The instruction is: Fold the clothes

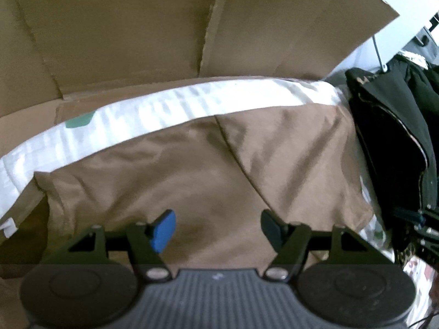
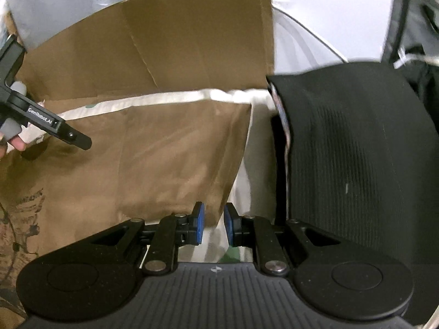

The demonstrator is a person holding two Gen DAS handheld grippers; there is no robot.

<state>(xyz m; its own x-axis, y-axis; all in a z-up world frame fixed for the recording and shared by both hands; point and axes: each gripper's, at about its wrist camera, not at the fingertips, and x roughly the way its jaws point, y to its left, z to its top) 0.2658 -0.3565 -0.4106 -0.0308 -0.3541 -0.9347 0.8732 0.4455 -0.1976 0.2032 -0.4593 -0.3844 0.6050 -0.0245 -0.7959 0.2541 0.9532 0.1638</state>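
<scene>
A brown garment lies spread flat on a white patterned sheet. My left gripper hovers over its near part, open wide, with nothing between the blue pad and the black finger. In the right wrist view the same brown garment fills the left half. My right gripper sits at the garment's near right corner, its jaws a narrow gap apart. The corner lies in that gap without the blue pads pressing on it. The left gripper's black finger shows at the left edge, over the garment's far side.
A folded black garment lies right of the brown one, also seen as a dark pile. A cardboard sheet stands upright behind the cloth. A person's fingers hold the left tool. A camouflage-print cloth lies at the near left.
</scene>
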